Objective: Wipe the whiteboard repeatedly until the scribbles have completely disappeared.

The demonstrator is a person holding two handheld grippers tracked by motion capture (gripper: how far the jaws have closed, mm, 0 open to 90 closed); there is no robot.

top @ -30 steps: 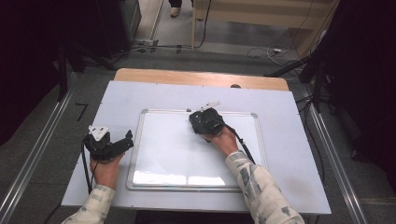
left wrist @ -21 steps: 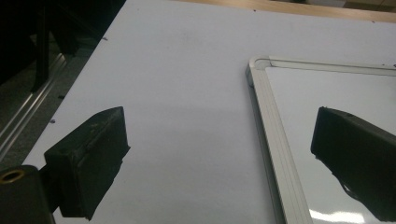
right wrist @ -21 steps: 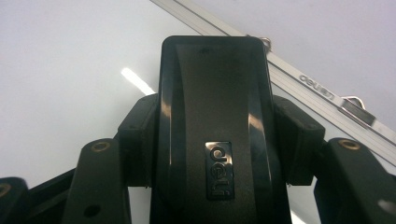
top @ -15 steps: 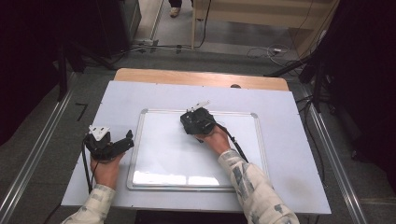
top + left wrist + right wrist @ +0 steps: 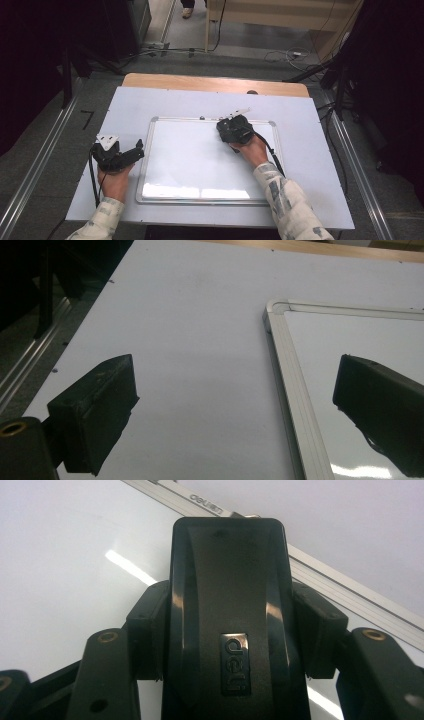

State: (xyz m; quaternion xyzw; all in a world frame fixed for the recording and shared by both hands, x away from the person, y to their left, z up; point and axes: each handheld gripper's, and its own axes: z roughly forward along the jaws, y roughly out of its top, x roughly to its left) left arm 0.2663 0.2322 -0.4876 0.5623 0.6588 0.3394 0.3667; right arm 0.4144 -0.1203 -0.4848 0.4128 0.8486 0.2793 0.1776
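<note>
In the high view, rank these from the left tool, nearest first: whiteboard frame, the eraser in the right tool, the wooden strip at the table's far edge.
From the left tool:
1. Whiteboard frame, right beside it.
2. Eraser, across the board, clamped in the right tool.
3. Wooden strip, at the table's far edge.

The eraser [image 5: 230, 610] is glossy black, as are both grippers' jaws. The whiteboard [image 5: 200, 160] is white with a silver-grey frame. The table [image 5: 310, 120] is pale lavender-white with a light wood strip along its far edge. The sleeves [image 5: 285, 200] are white with grey blotches.
</note>
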